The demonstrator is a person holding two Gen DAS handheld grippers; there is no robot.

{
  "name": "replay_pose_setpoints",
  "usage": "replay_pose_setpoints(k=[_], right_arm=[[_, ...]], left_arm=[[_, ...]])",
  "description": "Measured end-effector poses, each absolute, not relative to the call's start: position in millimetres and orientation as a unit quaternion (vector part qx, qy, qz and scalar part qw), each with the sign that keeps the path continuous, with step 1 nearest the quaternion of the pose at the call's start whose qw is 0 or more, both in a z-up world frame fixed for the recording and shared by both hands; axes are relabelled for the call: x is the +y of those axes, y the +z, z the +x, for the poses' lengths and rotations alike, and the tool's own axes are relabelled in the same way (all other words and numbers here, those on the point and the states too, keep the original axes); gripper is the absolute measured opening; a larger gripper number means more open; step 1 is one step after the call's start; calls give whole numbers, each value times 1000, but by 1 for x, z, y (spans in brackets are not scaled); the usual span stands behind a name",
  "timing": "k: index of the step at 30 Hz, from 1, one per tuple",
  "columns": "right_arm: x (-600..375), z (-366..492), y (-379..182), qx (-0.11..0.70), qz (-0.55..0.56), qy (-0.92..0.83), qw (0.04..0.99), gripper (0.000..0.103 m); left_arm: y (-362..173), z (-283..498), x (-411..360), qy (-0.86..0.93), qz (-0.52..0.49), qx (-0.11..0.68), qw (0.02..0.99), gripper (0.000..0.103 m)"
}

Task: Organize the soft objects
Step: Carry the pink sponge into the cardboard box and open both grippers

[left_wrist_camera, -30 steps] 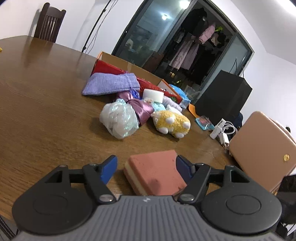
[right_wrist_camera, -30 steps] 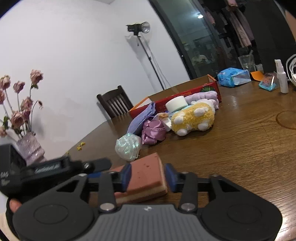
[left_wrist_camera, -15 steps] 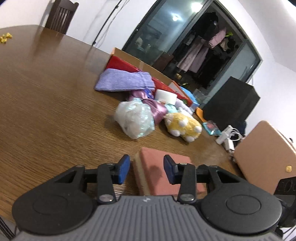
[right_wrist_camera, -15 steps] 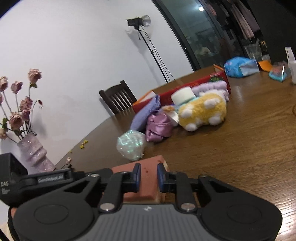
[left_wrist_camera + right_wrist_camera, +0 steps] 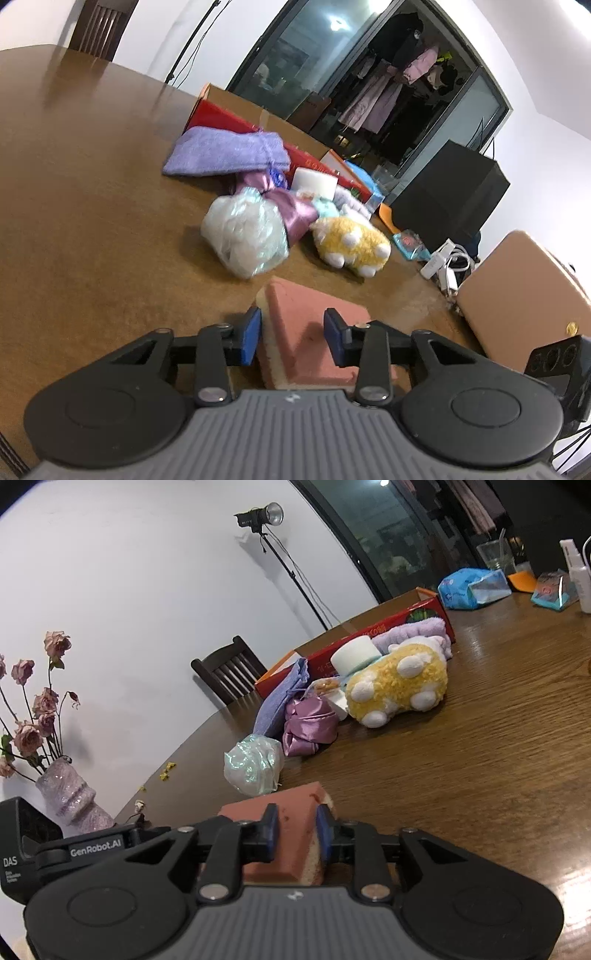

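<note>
Wooden table [image 5: 74, 229], white wall [image 5: 129, 590], chair [image 5: 229, 675].

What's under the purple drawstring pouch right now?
The purple drawstring pouch leans on the red box, overlapping a satin bag. Anything else beneath is hidden.

A sponge [image 5: 314, 325] lies before the plush toy [image 5: 351, 243] on the table [image 5: 92, 221].

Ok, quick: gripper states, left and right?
Left gripper: shut on the sponge; jaws have just been closing.
Right gripper: shut on the sponge too, pads pressed into it, though its jaws have just been opening.
</note>
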State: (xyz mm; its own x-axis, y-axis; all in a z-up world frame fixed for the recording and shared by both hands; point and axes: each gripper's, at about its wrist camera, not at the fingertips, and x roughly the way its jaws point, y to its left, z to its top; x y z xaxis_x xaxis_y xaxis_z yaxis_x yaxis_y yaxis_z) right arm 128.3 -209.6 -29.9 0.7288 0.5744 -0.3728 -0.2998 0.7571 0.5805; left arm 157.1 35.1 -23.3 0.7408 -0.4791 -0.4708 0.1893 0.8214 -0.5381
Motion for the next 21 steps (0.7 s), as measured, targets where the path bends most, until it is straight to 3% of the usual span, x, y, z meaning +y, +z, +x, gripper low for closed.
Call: replay_pose_setpoints(k=[2,4,7,13,17,21], right_arm=[[-210,137,-28,281,253,245,893,36],[-209,144,-20,273,250,237,898,26],[-209,163,10,244,238,243,908,24],[-198,290,102,191,164,260,932,24],[-185,425,122,245,173,257,919,24],[-163,548,82,334,186,236,893,24]], left_arm=[[-17,165,35,-186,-233,303,905,34],[-7,175,35,-186,-230,296,908,34],[25,204,37,-199,-226,264,916,34],[97,346,54,-207,-217,229,926,34],[93,477,75,-177,-229,278,916,34],[54,576,79,-121,-226,342,904,34]])
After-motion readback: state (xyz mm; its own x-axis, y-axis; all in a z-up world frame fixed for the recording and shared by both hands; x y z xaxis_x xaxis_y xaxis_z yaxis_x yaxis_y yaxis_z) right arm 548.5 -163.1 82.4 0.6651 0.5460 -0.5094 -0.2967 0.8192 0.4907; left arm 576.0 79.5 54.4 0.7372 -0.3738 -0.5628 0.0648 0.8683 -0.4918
